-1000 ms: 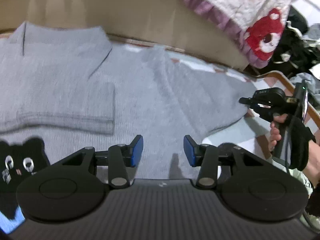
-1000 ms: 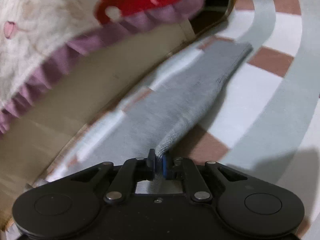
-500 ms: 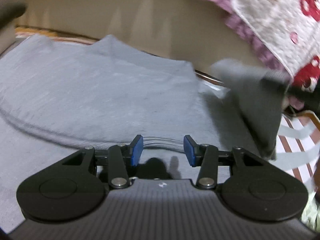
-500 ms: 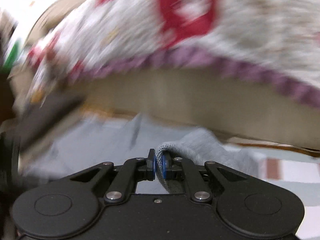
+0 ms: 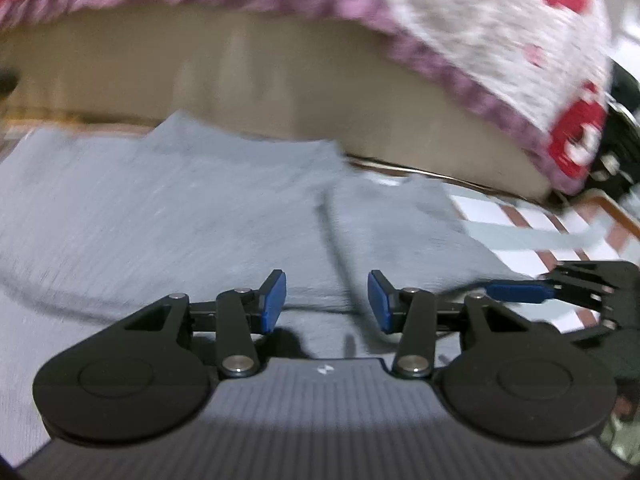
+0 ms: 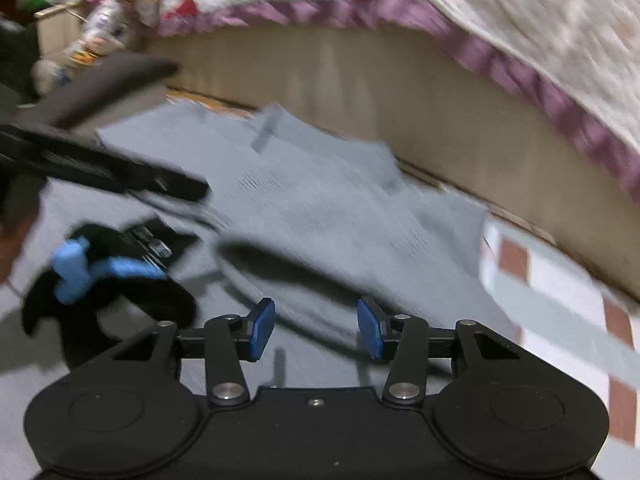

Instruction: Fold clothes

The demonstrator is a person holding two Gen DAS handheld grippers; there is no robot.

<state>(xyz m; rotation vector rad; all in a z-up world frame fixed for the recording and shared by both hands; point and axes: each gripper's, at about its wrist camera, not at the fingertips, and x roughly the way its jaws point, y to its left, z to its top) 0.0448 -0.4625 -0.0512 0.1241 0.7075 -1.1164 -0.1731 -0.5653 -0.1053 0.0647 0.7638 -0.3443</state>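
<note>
Garments: one grey knit sweater (image 5: 208,216) — spread flat ahead of both sets of fingers, with one sleeve folded across the body; a dark crease runs toward the left fingers.
Left gripper (image 5: 326,303): blue-padded fingers (image 5: 273,300) apart, nothing between them, low over the sweater's near part.
Right gripper (image 6: 316,328): fingers (image 6: 262,326) apart and empty, over the sweater's near edge (image 6: 320,216); in the left view it shows just right of the left fingers (image 5: 560,292).
Surface: one checked sheet (image 6: 560,300) in pale grey, white and brick-red squares, bare to the right of the right fingers.
Beyond the fingers: one tan upholstered side (image 5: 240,80) — a sofa or bed, cannot tell which — rising behind the sweater.
Above it: one white quilt (image 6: 520,20) with red motifs and a purple ruffled edge, hanging over the tan side.
Far left of the right fingers: cluttered items, too blurred to count.
</note>
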